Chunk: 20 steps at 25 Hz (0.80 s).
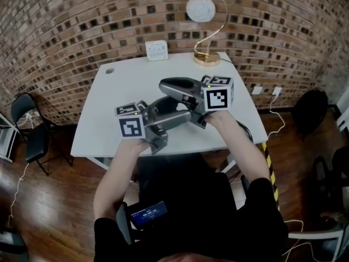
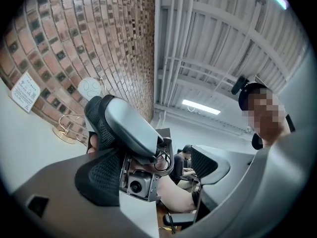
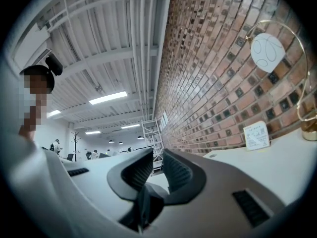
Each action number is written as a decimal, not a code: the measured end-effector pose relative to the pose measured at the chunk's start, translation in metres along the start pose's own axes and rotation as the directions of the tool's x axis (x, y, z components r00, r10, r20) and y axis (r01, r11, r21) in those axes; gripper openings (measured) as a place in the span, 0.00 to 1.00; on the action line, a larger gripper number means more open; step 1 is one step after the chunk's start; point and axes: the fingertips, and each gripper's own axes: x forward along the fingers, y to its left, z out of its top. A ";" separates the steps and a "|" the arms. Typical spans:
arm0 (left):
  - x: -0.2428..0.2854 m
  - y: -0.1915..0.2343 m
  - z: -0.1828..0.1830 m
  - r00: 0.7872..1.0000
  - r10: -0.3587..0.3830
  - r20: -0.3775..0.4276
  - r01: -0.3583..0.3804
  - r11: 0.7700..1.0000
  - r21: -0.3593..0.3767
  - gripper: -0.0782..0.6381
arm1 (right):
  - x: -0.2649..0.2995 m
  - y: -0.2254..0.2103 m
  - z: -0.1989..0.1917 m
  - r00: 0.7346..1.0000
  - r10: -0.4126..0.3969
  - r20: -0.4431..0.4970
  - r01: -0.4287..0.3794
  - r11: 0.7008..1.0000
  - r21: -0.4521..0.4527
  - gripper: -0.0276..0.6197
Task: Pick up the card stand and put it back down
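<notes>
The card stand (image 1: pixel 207 58) is a gold wire hoop on a round gold base, with a white oval card (image 1: pixel 203 10) hanging from it. It stands at the back right of the white table (image 1: pixel 103 119). Both grippers hover over the table's front middle, well short of the stand, and cross each other. My left gripper (image 1: pixel 177 116) (image 2: pixel 158 162) is open wide, and through its jaws I see the right gripper's body and the stand (image 2: pixel 91 90) at the left. With only a narrow gap and nothing between its pads, my right gripper (image 1: pixel 169 86) (image 3: pixel 156 165) points at the brick wall, the stand (image 3: pixel 267 51) to its right.
A small white sign (image 1: pixel 157 49) (image 3: pixel 256 134) leans at the table's back edge against the brick wall. A black chair (image 1: pixel 30 124) stands left of the table. Cables and a wall socket (image 1: pixel 275 91) lie to the right, beside a dark bag (image 1: pixel 311 111).
</notes>
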 end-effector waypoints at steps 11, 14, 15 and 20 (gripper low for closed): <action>0.016 -0.014 -0.019 1.000 -0.016 -0.017 0.015 0.999 -0.034 0.73 | -0.027 0.012 -0.007 0.999 -0.006 0.033 0.006 1.000 -0.001 0.16; 0.021 -0.027 -0.026 0.999 -0.023 -0.023 0.023 0.999 -0.031 0.73 | -0.035 0.026 -0.008 0.999 -0.005 0.046 0.006 1.000 -0.003 0.16; 0.022 -0.032 -0.029 0.999 -0.027 -0.026 0.026 0.999 -0.029 0.73 | -0.038 0.031 -0.009 0.999 -0.008 0.050 0.008 1.000 -0.005 0.16; 0.031 -0.063 -0.042 0.998 -0.054 -0.039 0.053 0.998 -0.020 0.73 | -0.054 0.060 -0.011 0.998 -0.030 0.061 0.032 0.999 -0.037 0.16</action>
